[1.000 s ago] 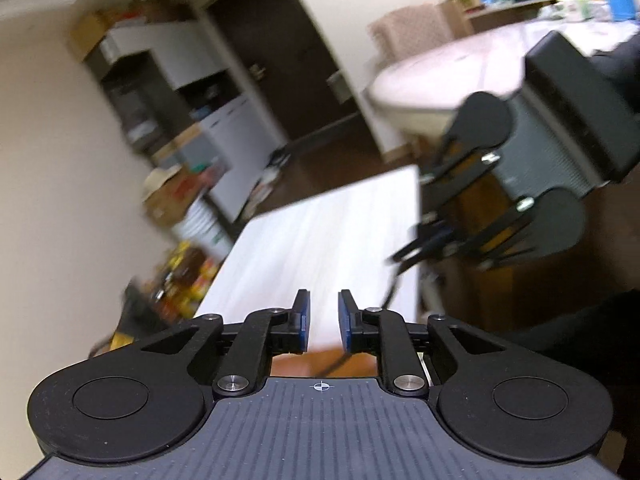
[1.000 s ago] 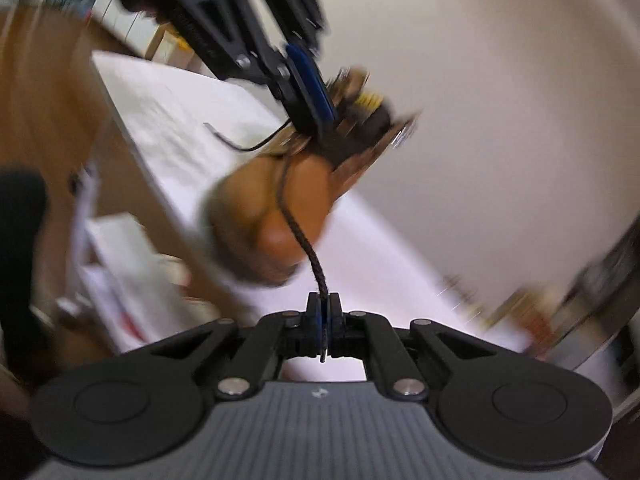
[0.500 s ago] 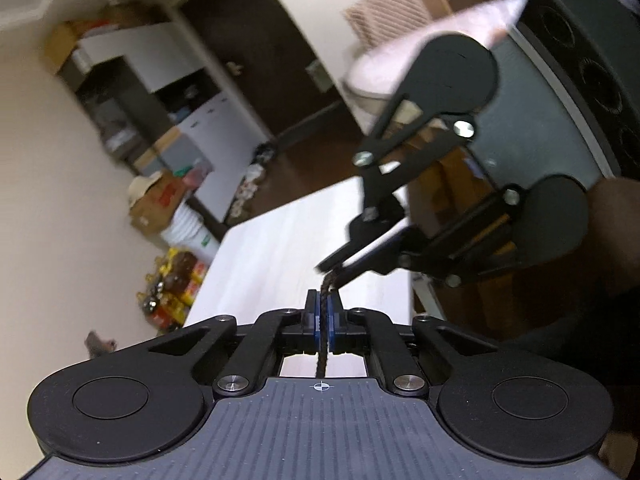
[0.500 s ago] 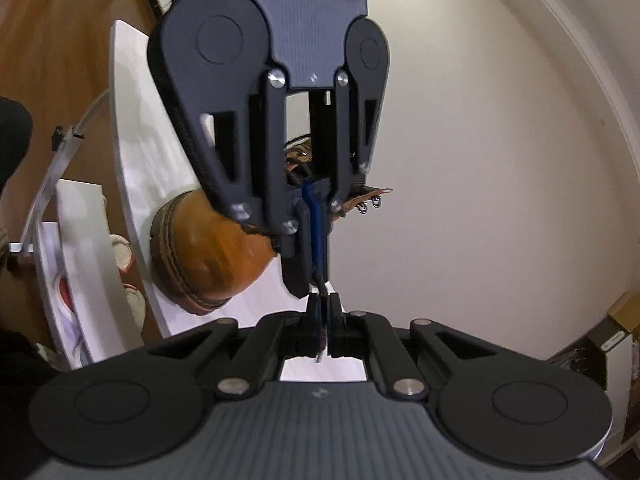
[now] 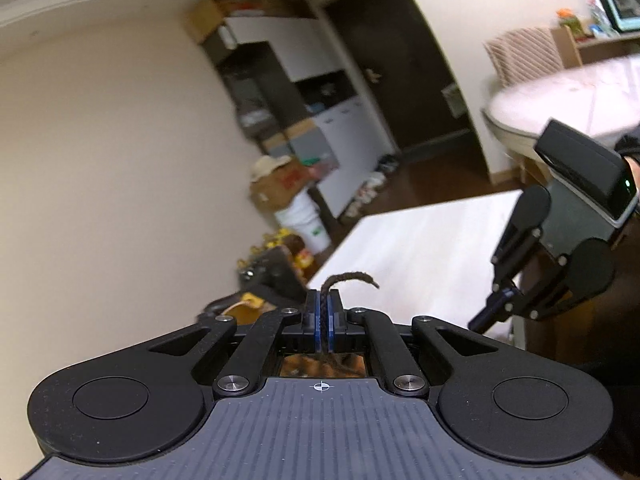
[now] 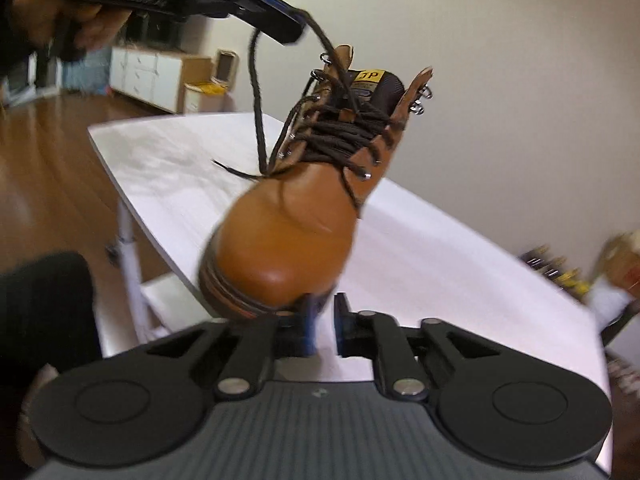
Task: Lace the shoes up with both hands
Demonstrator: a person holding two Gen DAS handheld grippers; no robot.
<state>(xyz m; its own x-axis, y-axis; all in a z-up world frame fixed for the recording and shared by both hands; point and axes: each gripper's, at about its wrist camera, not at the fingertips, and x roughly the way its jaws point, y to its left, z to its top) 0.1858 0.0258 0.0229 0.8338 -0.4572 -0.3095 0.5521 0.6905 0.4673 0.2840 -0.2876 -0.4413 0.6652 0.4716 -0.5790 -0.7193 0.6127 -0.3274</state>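
A tan leather boot with dark brown laces stands on the white table, its toe toward the right wrist camera. My left gripper is shut on one dark lace, whose end curls out past the pads. In the right wrist view the left gripper holds that lace up, above and left of the boot's collar. My right gripper hovers just in front of the toe; its jaws are closing, a narrow gap apart, with nothing between them. It also shows at the right of the left wrist view, right gripper.
The table's front edge runs close by the boot's toe, with a white shelf below it. A round table and chair stand behind. Boxes and a white bucket sit on the floor by the wall.
The lace passed from the right gripper to the left. The left jaws shut on it and carried it up and away, while the right gripper let go and drew back toward the toe.
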